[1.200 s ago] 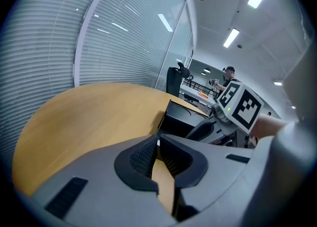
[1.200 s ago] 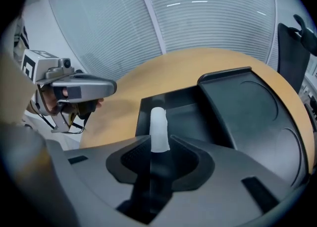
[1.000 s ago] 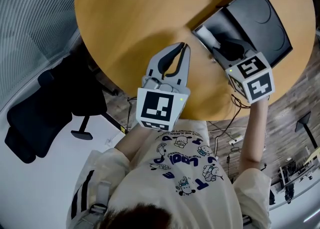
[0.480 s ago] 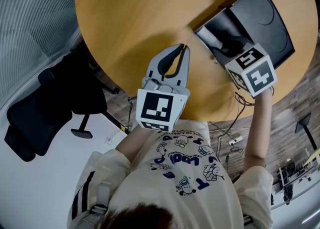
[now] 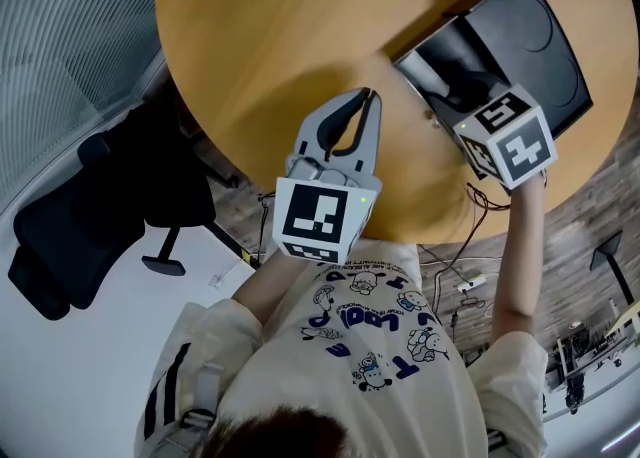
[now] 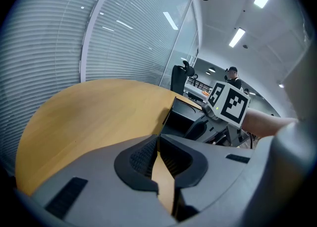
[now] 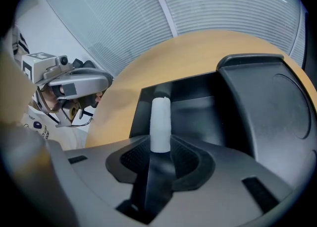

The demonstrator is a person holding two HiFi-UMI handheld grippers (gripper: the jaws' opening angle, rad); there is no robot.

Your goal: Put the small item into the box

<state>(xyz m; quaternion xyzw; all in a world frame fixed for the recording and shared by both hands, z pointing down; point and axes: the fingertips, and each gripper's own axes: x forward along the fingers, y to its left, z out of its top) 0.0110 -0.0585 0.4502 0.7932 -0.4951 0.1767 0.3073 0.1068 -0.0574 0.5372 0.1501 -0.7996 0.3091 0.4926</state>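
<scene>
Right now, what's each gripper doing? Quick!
Left gripper: closed, empty.
Right gripper: open, jaws just opened, white stick between them.

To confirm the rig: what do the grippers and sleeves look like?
The left gripper and right gripper are grey with dark-padded tongs, each with a black-and-white marker cube. The sleeves are cream. The right tongs have just been opening around a small white item.

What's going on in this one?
A person holds the right hand-held gripper over the open black box on the round table. Its jaws have just been opening, with a white cylinder between them; whether they pinch it is unclear. The left hand-held gripper waits shut and empty.
</scene>
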